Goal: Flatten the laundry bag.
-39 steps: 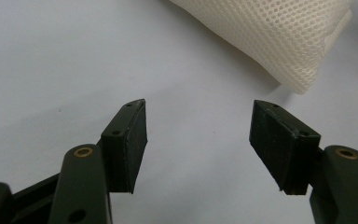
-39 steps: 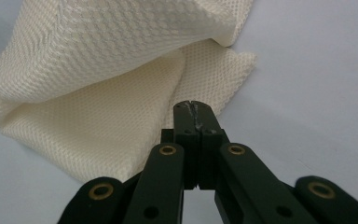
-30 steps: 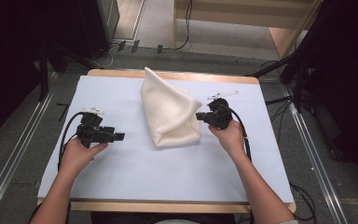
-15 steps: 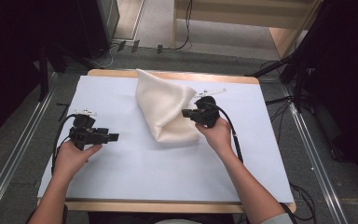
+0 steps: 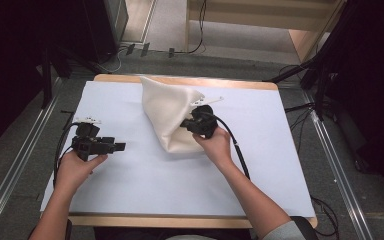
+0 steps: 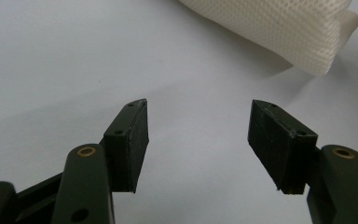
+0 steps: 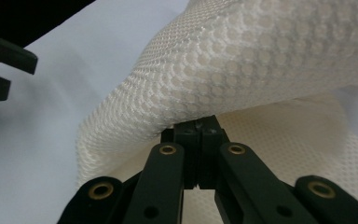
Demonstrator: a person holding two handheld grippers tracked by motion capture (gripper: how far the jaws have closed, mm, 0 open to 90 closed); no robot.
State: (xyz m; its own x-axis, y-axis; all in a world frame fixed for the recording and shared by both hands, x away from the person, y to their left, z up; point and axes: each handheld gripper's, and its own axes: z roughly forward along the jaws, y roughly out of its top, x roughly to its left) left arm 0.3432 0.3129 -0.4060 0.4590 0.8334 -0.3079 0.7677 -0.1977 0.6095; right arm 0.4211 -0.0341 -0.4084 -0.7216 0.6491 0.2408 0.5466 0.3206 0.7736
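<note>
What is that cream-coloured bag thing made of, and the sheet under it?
The cream bag looks like a soft woven mesh, probably synthetic: a honeycomb of tiny holes shows, and it drapes in folds where the right gripper pinches it. The white sheet under it looks like smooth matte paper or plastic; which one is unclear.

No readable txt, labels or nos. anywhere (cloth, table, grippers all unmarked)

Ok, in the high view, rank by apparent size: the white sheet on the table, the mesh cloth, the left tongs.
1. White sheet, largest, covering most of the table.
2. Mesh cloth, clearly smaller.
3. Left tongs, smallest, lying off the cloth.
</note>
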